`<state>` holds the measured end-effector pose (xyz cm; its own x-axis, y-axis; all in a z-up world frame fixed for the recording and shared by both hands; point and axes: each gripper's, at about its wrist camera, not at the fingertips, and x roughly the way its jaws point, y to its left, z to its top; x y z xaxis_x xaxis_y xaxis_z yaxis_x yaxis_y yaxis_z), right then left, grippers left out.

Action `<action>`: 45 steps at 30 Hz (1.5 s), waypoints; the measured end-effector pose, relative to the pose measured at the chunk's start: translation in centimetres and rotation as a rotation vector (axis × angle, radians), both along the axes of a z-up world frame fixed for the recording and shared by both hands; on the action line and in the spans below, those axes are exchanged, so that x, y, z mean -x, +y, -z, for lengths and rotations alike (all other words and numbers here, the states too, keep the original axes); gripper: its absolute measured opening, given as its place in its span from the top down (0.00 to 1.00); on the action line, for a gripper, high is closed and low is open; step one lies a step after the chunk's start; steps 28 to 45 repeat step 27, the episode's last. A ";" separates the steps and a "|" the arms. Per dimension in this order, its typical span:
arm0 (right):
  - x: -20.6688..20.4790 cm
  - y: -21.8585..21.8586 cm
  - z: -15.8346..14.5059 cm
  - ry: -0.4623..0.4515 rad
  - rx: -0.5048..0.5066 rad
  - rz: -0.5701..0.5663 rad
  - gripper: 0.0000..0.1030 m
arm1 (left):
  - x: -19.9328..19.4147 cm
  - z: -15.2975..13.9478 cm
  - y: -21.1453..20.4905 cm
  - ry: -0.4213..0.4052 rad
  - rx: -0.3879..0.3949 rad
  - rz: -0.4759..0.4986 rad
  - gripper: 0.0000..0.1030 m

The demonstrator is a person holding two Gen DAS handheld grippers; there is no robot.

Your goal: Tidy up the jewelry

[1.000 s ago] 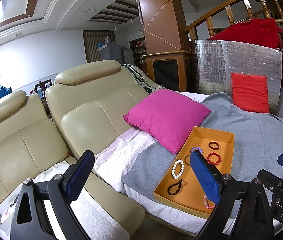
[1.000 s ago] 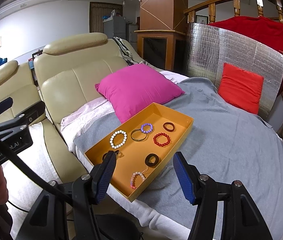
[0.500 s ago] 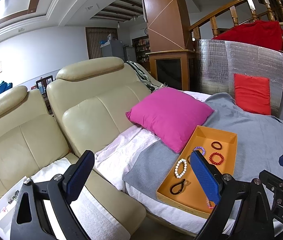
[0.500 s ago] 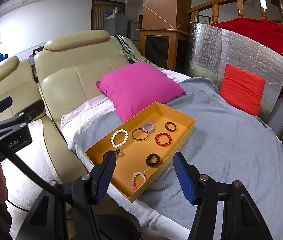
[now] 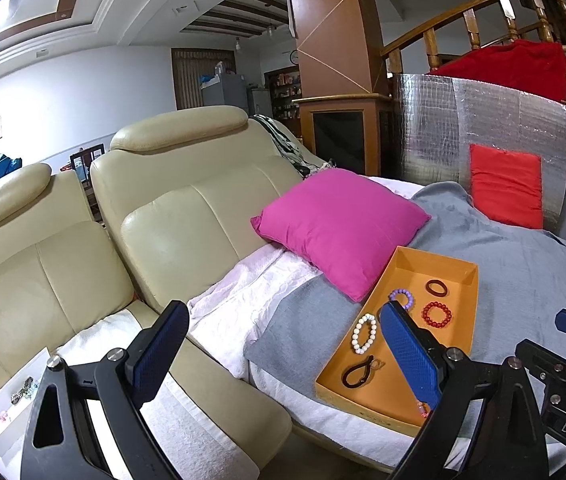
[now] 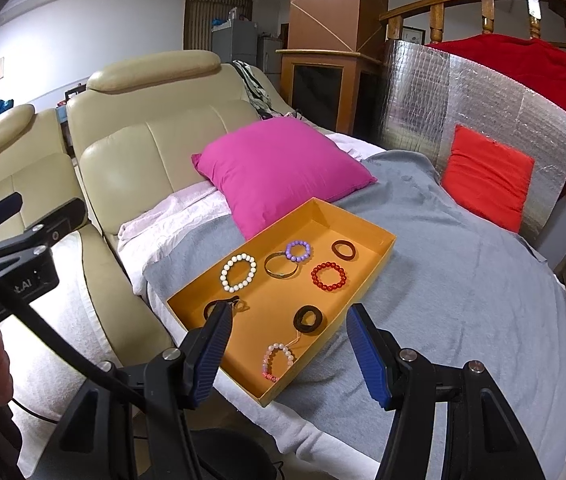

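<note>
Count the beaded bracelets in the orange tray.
4: white bracelet at the left, purple bracelet behind the middle, red bracelet to the right, pink bracelet at the near edge of the orange tray.

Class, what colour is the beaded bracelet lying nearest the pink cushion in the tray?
Purple; the beaded bracelet shows best in the right wrist view.

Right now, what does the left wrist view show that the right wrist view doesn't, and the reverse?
Only the left wrist view shows the white box of small items on the sofa seat. Only the right wrist view shows the gold bangle, the dark band and the whole pink bracelet. Both show the orange tray, white bead bracelet, red bead bracelet and pink cushion.
</note>
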<state>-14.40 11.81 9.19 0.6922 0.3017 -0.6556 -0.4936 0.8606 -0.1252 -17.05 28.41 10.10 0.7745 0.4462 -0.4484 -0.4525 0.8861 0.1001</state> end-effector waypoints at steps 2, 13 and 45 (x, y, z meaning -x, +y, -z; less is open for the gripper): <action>-0.3 0.2 0.3 0.007 0.004 -0.001 0.38 | -0.2 0.2 0.0 0.005 -0.002 0.000 0.06; -2.6 0.8 1.7 0.038 0.008 -0.009 0.38 | -1.6 1.3 1.0 0.033 0.000 -0.021 0.06; -6.2 -5.8 2.5 0.044 -0.080 0.078 0.38 | -5.1 1.1 -5.6 0.070 -0.069 0.115 0.06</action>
